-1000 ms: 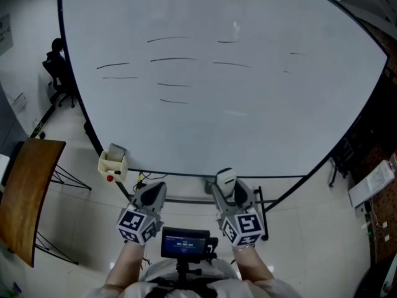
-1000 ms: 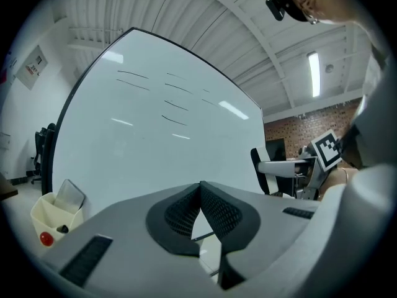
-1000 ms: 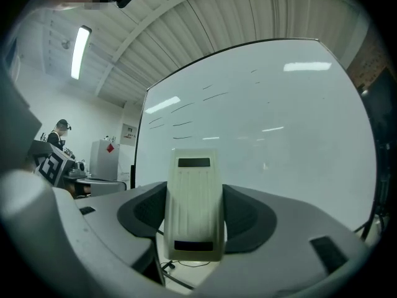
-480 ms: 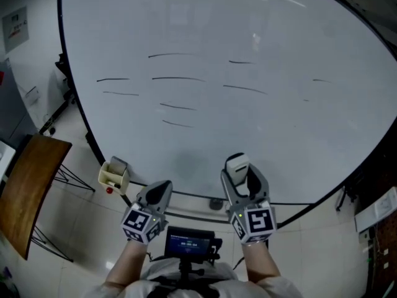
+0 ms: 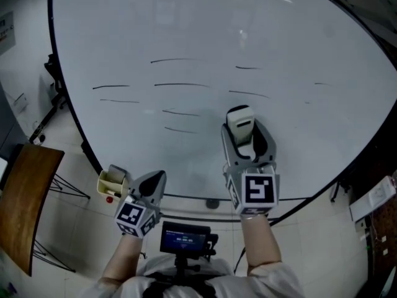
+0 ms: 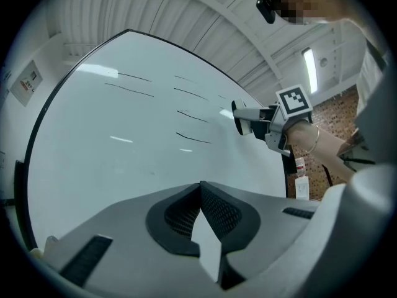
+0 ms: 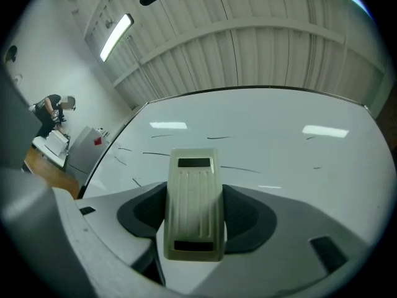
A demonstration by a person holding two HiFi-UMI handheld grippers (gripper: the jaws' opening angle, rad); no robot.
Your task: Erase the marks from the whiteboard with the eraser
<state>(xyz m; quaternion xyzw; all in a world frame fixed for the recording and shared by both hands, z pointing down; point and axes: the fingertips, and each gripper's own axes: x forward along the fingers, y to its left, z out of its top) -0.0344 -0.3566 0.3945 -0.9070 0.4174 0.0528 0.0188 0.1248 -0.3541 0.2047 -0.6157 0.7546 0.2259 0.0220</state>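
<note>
A large whiteboard (image 5: 205,36) fills the head view, with several thin black marks (image 5: 180,84) across its middle. My right gripper (image 5: 243,134) is shut on a cream eraser (image 5: 239,121), held up in front of the board just below the mark (image 5: 248,94) at centre right. In the right gripper view the eraser (image 7: 193,202) sits clamped between the jaws, with marks (image 7: 239,167) beyond it. My left gripper (image 5: 153,185) hangs low near the board's bottom edge, shut and empty. The left gripper view shows its jaws (image 6: 201,219) together and the right gripper (image 6: 257,118) at the board.
A small cream holder (image 5: 111,180) with a red item hangs at the board's lower left edge. A brown wooden table (image 5: 22,203) stands at the left on the floor. A pegboard wall (image 5: 378,222) and a white box lie at the right.
My right gripper has risen with the eraser from the board's bottom edge to the marks at centre right. The left gripper has stayed low.
</note>
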